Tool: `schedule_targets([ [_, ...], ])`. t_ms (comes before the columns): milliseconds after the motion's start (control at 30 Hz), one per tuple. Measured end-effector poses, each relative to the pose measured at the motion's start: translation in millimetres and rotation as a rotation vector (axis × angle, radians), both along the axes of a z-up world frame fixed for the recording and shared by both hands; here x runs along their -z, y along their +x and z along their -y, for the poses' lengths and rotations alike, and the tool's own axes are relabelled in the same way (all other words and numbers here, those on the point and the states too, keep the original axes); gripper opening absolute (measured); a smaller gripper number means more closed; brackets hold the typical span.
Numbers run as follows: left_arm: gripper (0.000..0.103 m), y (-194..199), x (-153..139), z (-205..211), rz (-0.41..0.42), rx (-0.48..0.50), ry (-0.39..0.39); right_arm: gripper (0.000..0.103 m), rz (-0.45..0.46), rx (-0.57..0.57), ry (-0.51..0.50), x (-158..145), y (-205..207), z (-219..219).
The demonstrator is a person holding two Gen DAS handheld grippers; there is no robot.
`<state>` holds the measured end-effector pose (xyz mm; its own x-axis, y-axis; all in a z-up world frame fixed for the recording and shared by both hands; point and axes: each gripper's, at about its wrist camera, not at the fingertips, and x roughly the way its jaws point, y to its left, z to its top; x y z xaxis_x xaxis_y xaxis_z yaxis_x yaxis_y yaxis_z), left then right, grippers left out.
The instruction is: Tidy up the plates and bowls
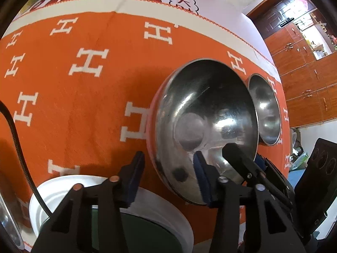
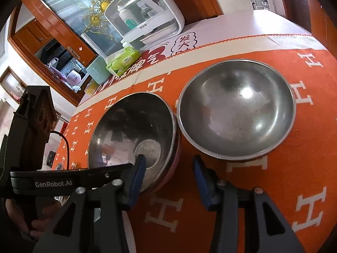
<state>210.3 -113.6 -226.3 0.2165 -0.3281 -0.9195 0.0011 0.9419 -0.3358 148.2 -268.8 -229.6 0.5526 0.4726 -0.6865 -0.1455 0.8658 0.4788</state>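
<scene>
Left wrist view: the left gripper straddles the near rim of a steel bowl with a red outside; one blue pad sits inside the bowl, the other outside its wall.
Left jaws: narrowed about the rim, but whether the pads press on the metal cannot be told.
Right gripper from the left: its black finger reaches into the same bowl from the opposite side.
Right wrist view: the right gripper spans the bowl's edge, left pad inside, right pad outside over the cloth.
Right jaws: partly closed with a gap around the rim; contact cannot be told.
Red-sided bowl: on the orange cloth with white H letters, just beside a second steel bowl, rims nearly touching.
White plate: lies near the left gripper's base on the same cloth.
Far edge: a green wipes pack and a white lidded container.
</scene>
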Motion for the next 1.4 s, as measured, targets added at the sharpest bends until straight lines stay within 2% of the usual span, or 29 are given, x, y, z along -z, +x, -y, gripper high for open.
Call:
schedule_targets([
  [167,0.034,0,6,4,-0.018,0.005,-0.013,0.026,-0.006,-0.008,-0.010,-1,-1,-2],
  [400,0.024,-3,5,4,-0.022,0.004,-0.035,0.026,-0.009,0.000,-0.055,-6,-7,-6],
  [800,0.023,-21,-20,-5,0.057,0.021,-0.069,0.026,0.082,-0.021,-0.125,-34,-30,-14],
  [1400,0.024,-83,-55,-57,0.137,-0.055,-0.133,0.026,0.224,-0.163,-0.226,-79,-85,-61],
])
